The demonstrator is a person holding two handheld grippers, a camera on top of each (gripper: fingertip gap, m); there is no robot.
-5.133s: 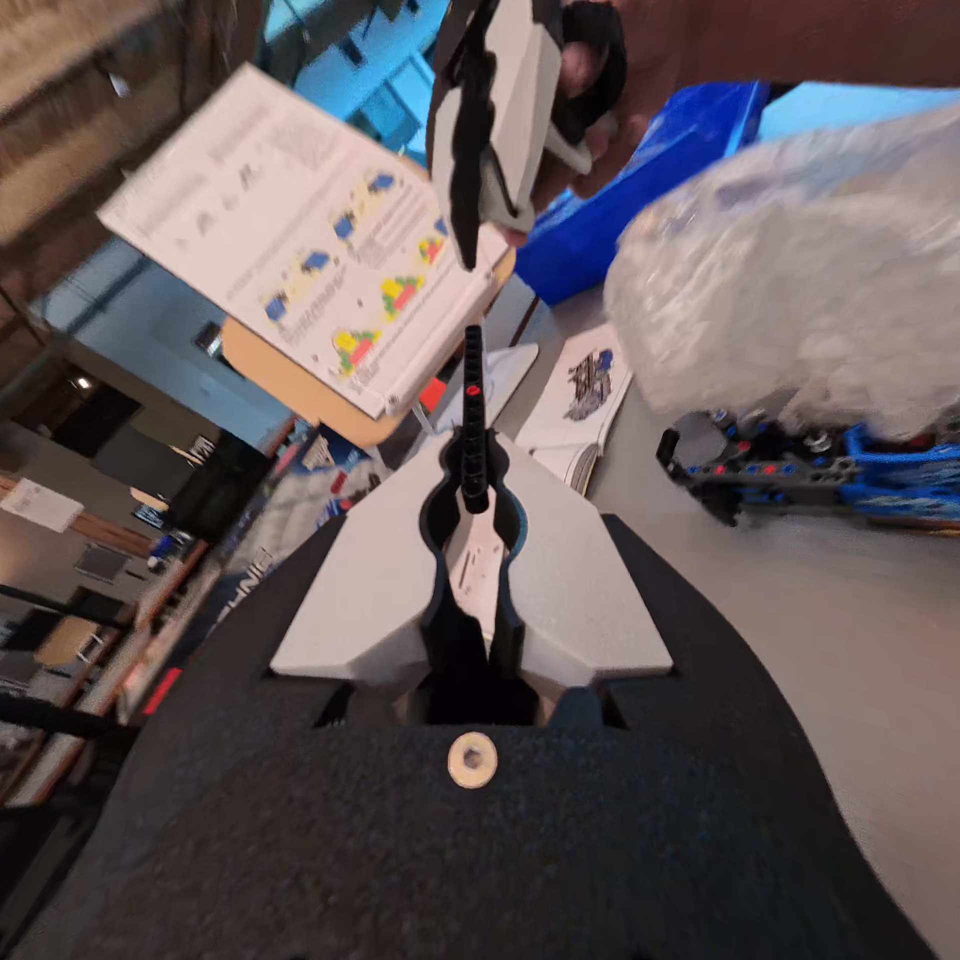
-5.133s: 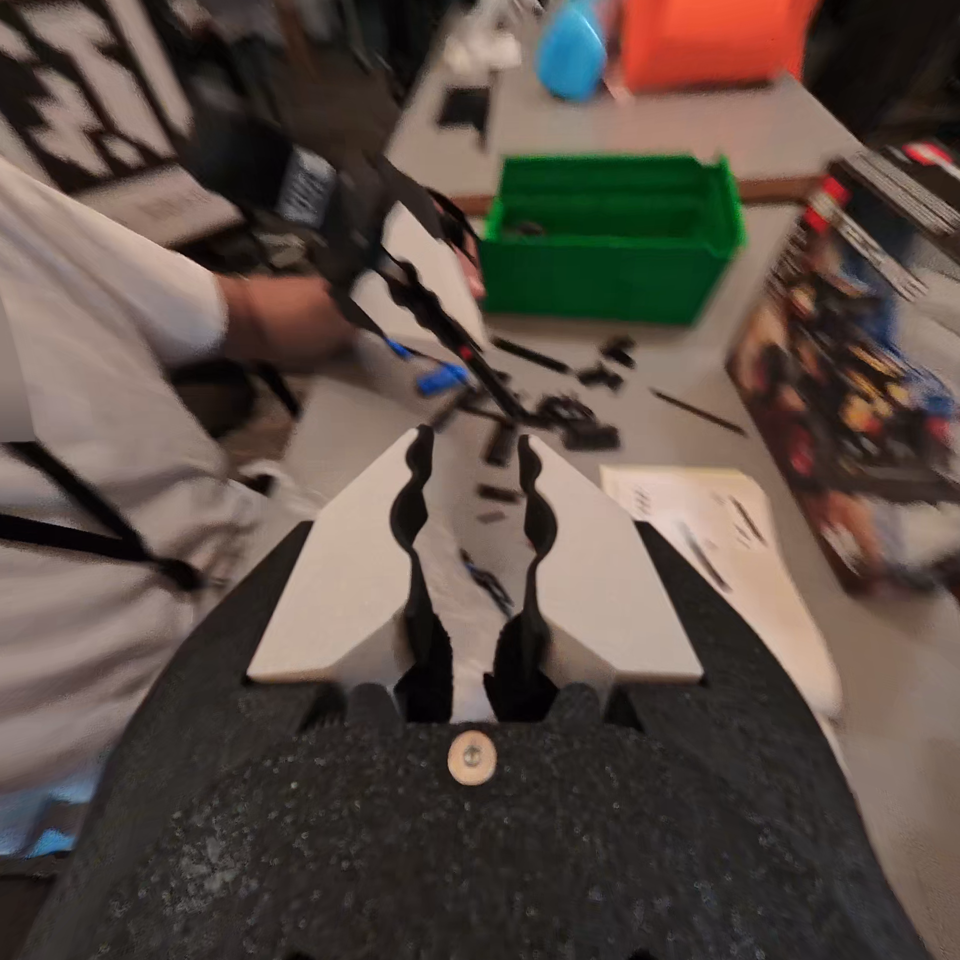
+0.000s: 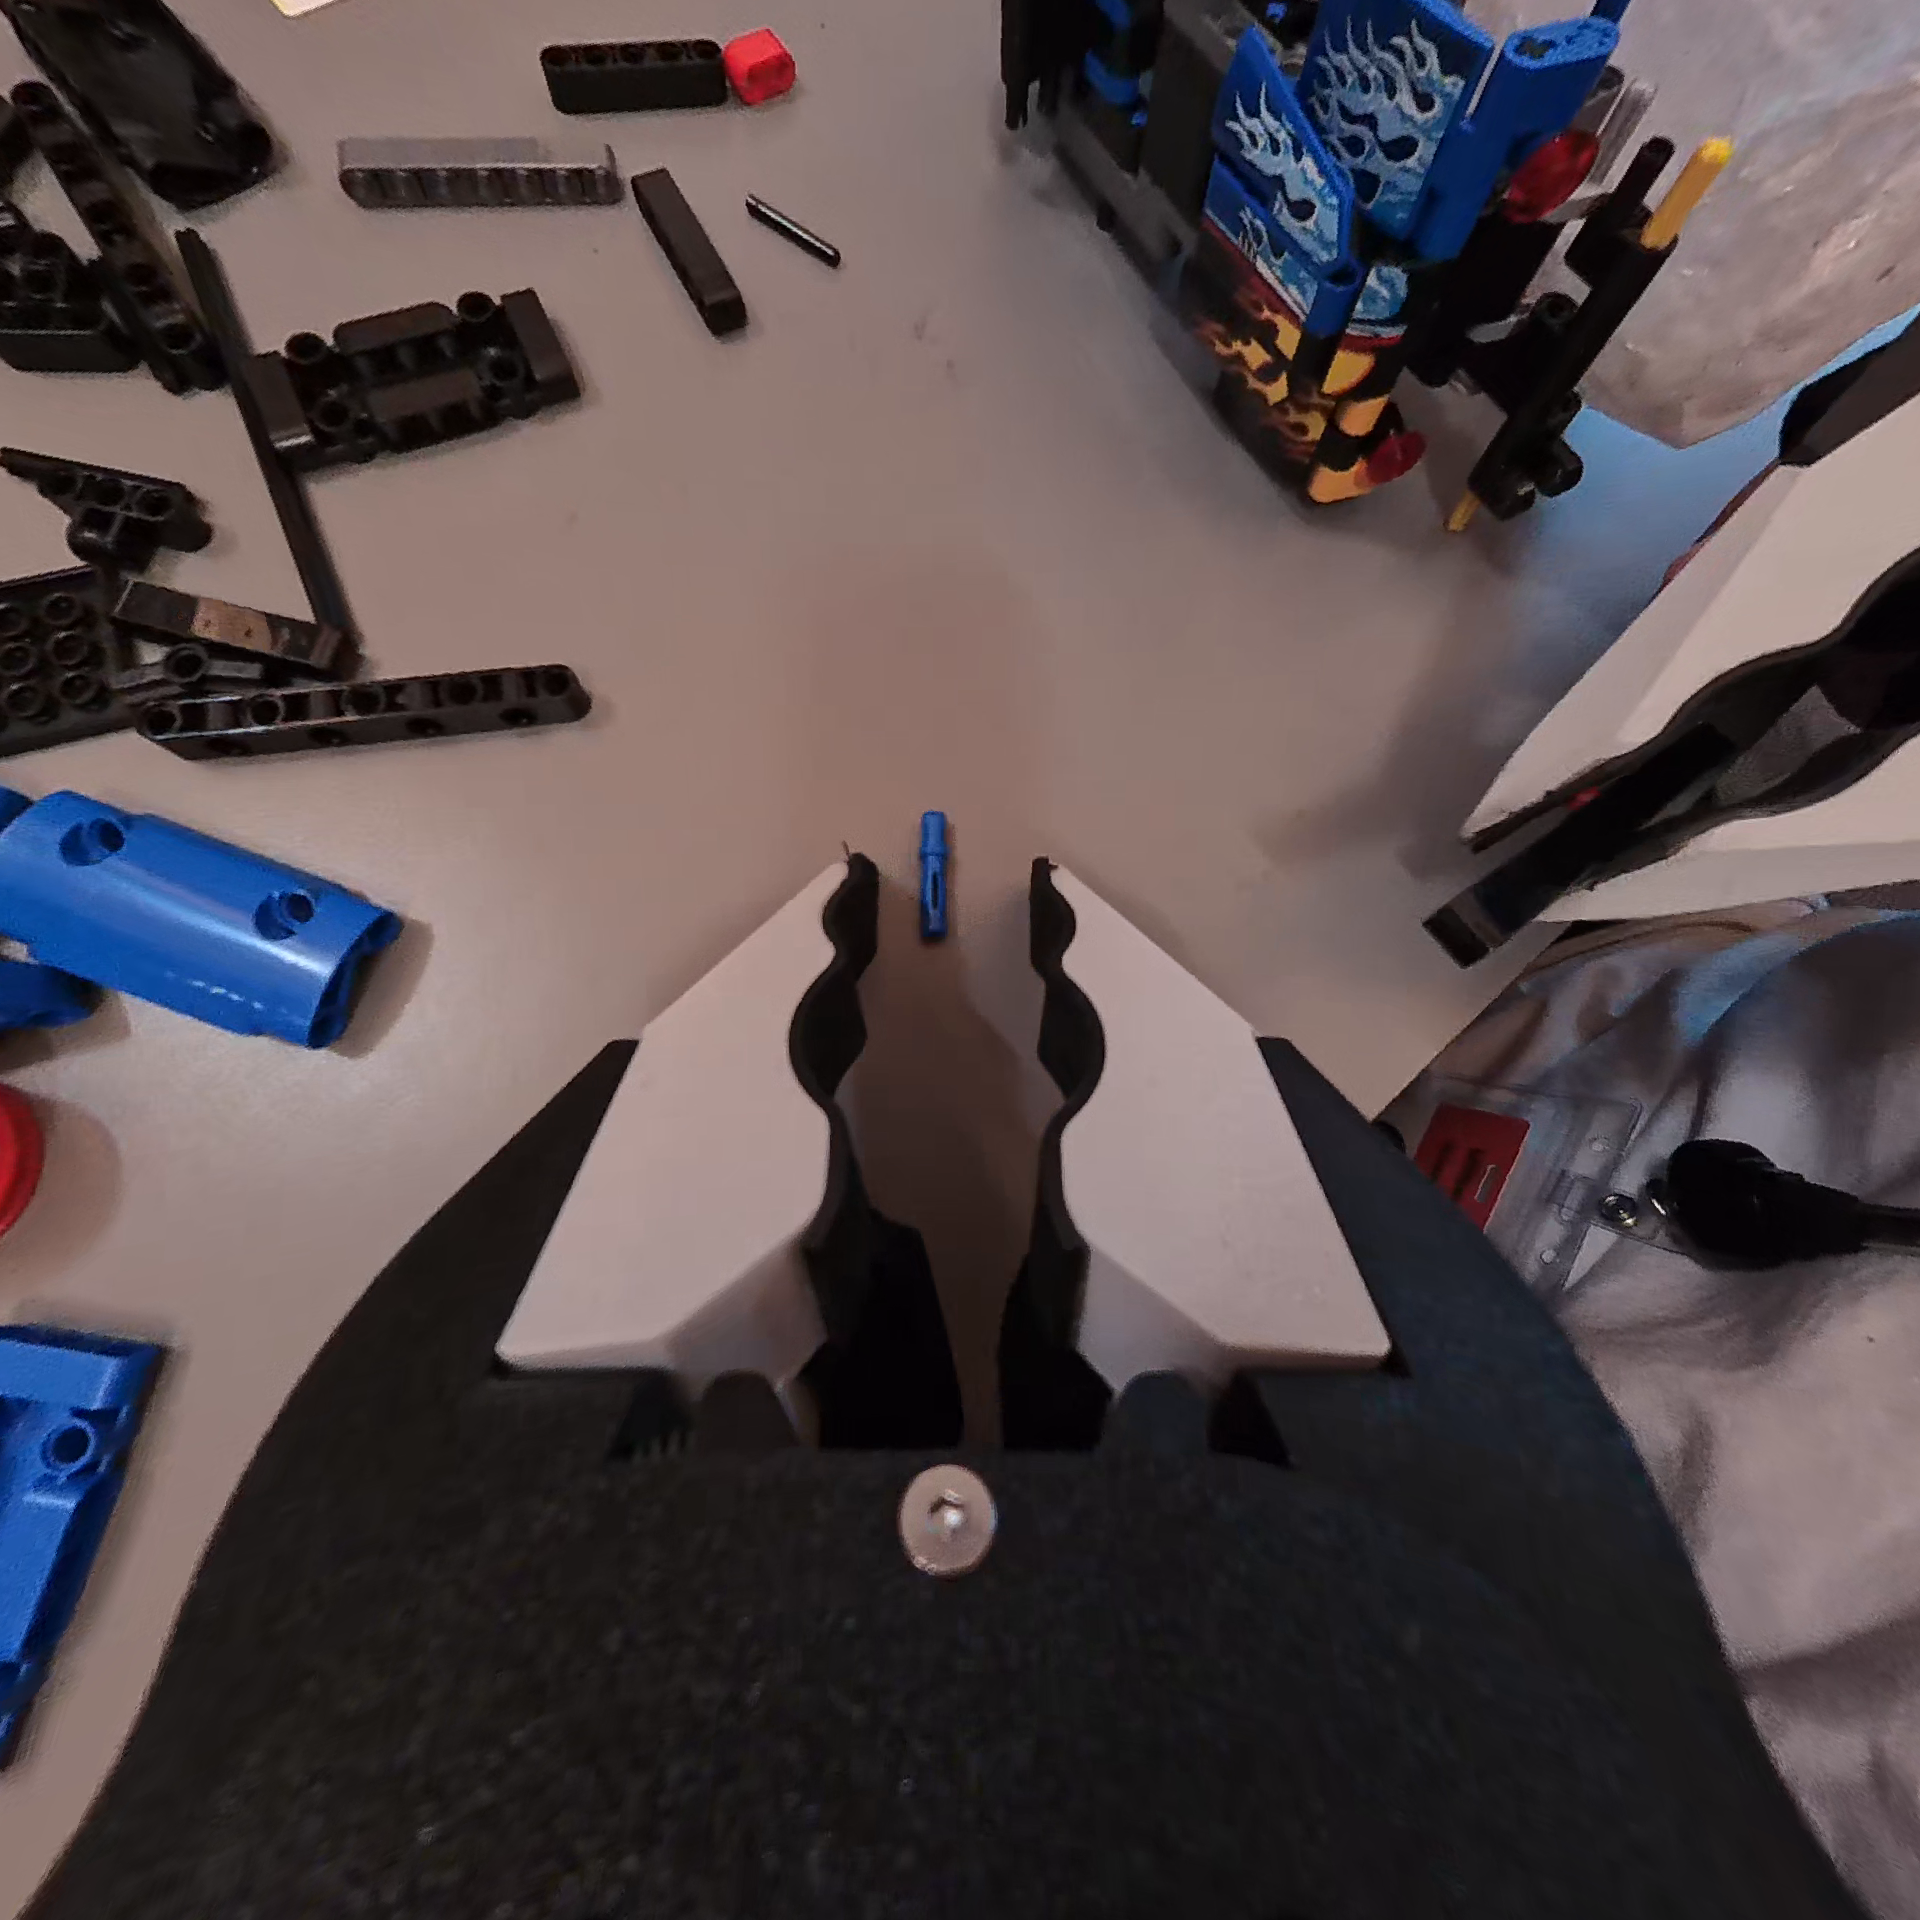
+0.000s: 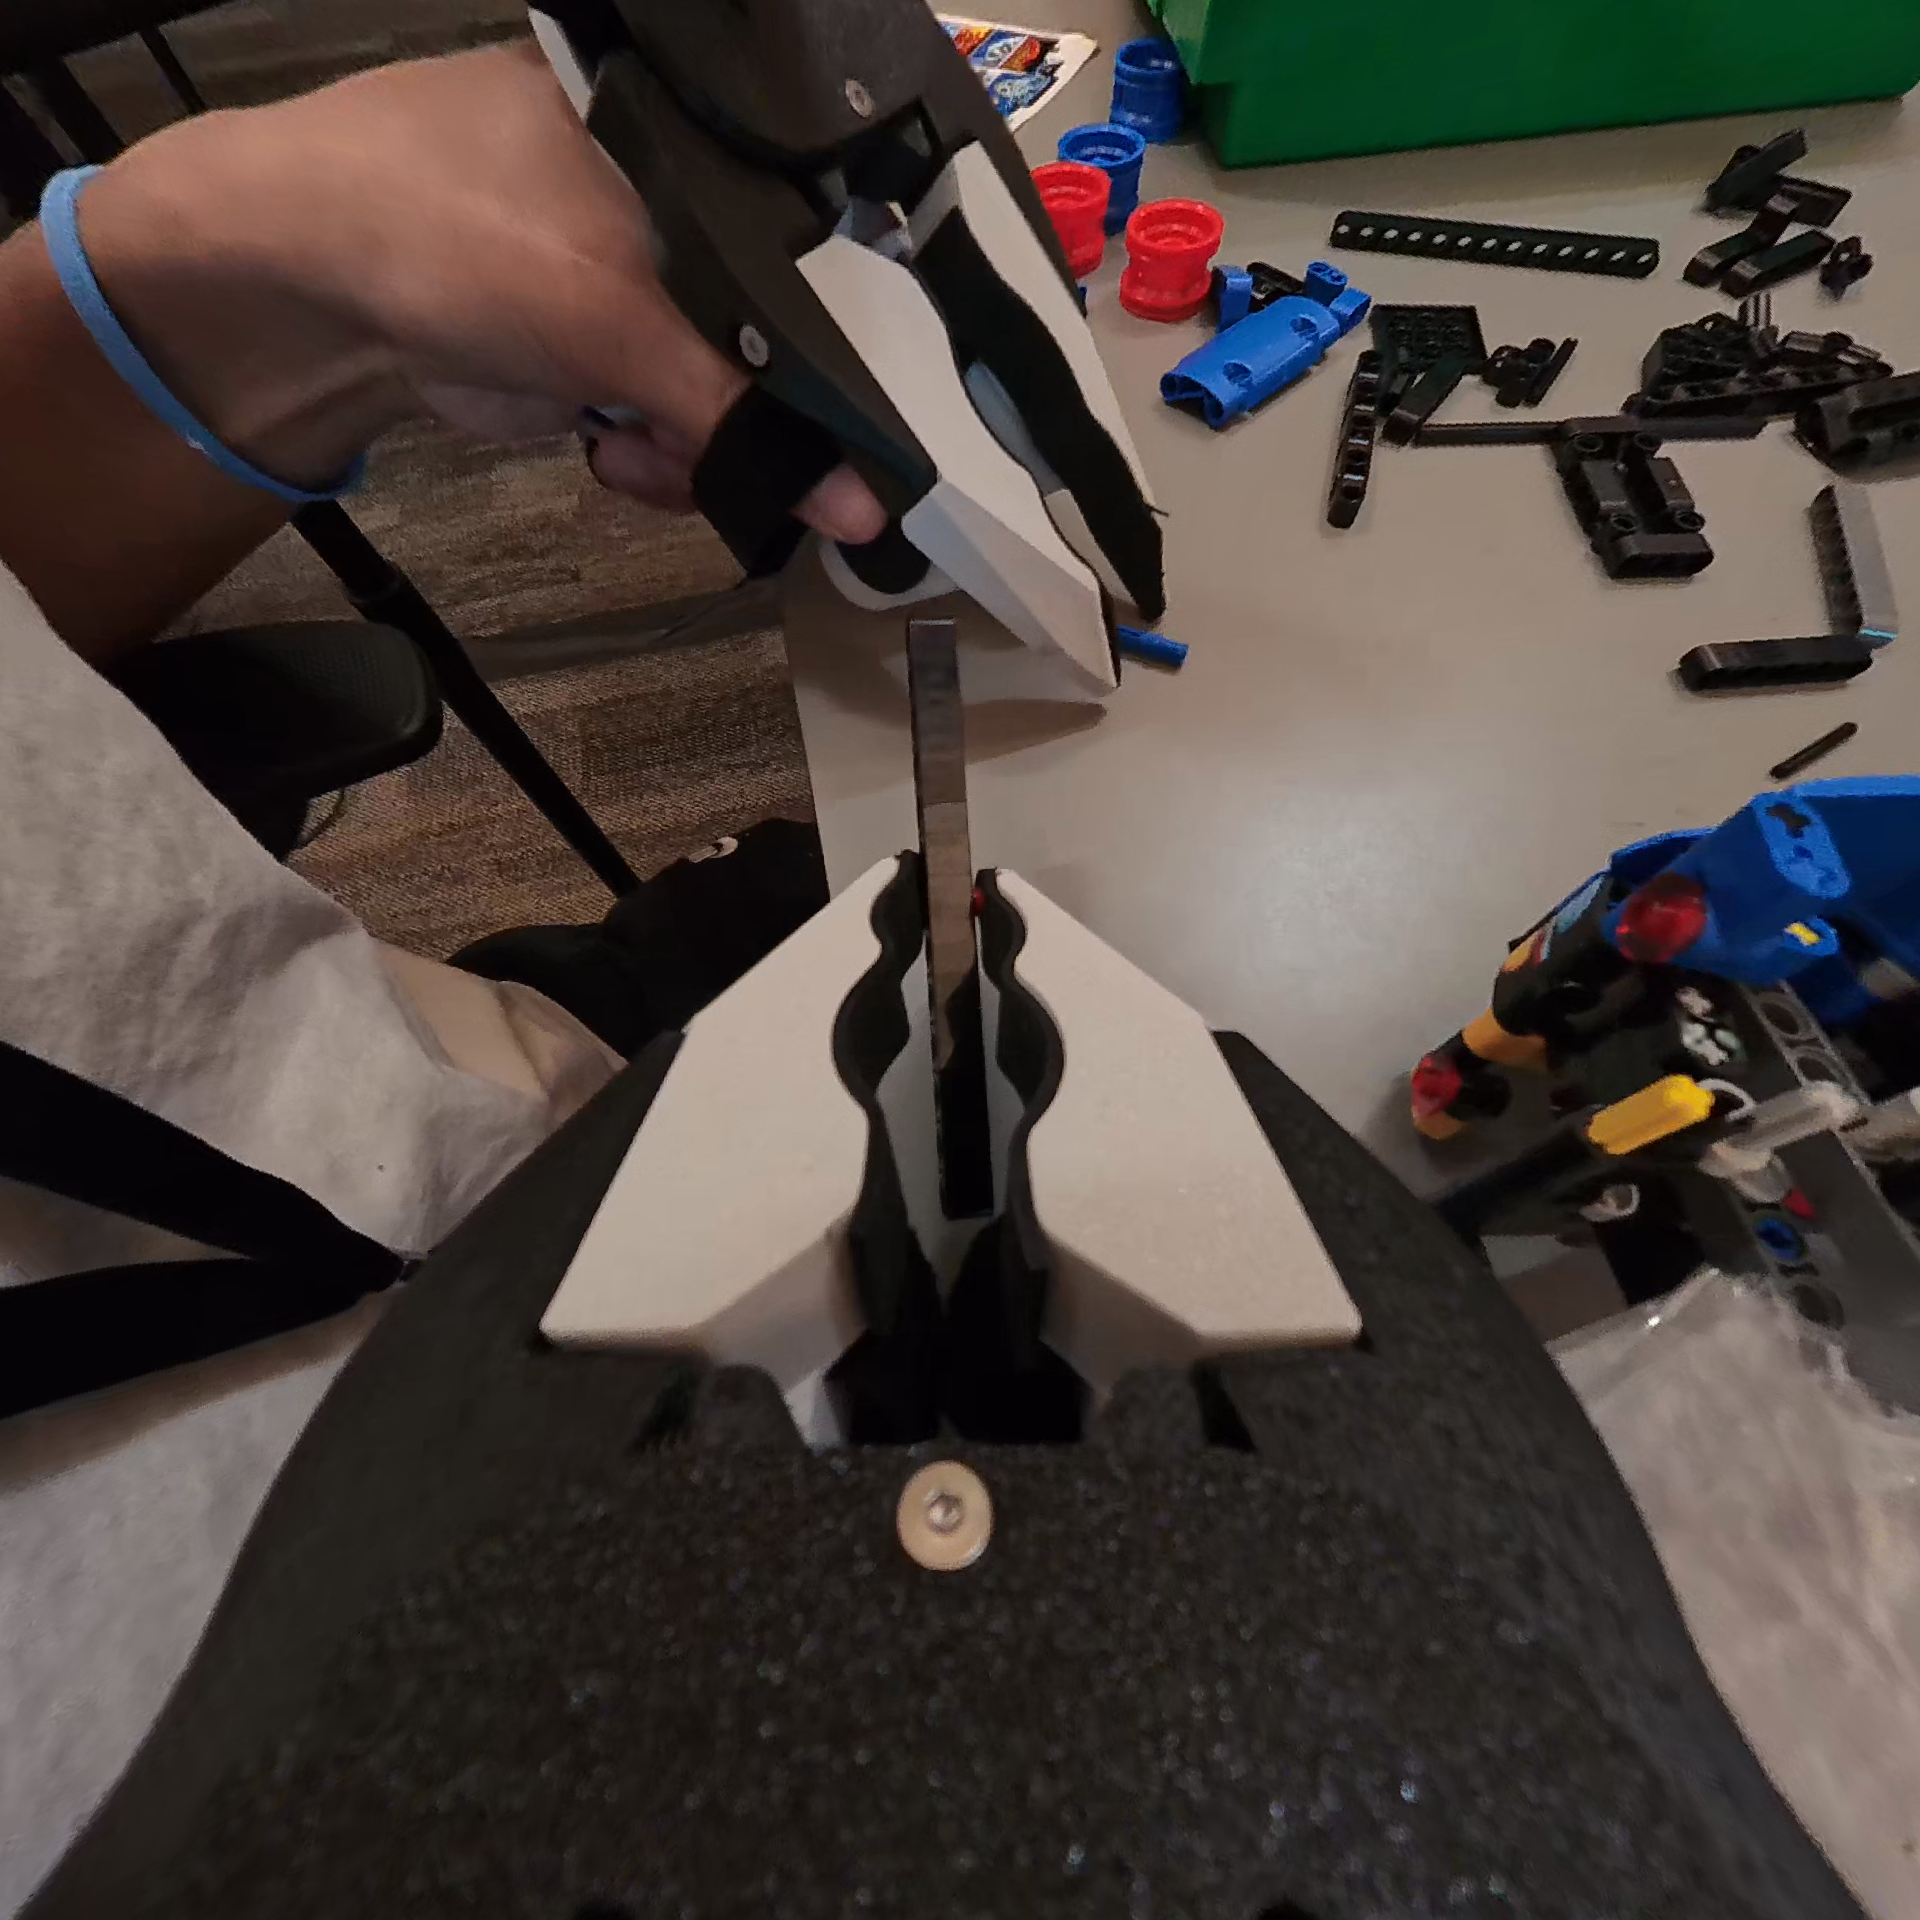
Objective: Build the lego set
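1. Since the earlier frame the black beam (image 4: 951,935) has passed from the left gripper (image 3: 943,868) to the right gripper (image 4: 948,883), and the left one has come down from the raised booklet to the grey table (image 3: 935,540).
2. Left wrist view: its fingers stand apart with nothing between them, the tips on either side of a small blue pin (image 3: 932,878) that lies on the table. Loose black pieces (image 3: 364,712) and a blue curved panel (image 3: 192,914) lie to the left; the half-built blue model (image 3: 1340,239) stands at the upper right.
3. Right wrist view: the fingers are clamped on the black beam, which sticks out forward past the tips. The left gripper (image 4: 1127,634), held in a hand (image 4: 416,281), points down at the blue pin (image 4: 1153,646). Red wheel hubs (image 4: 1169,255) and a green bin (image 4: 1538,73) sit beyond.
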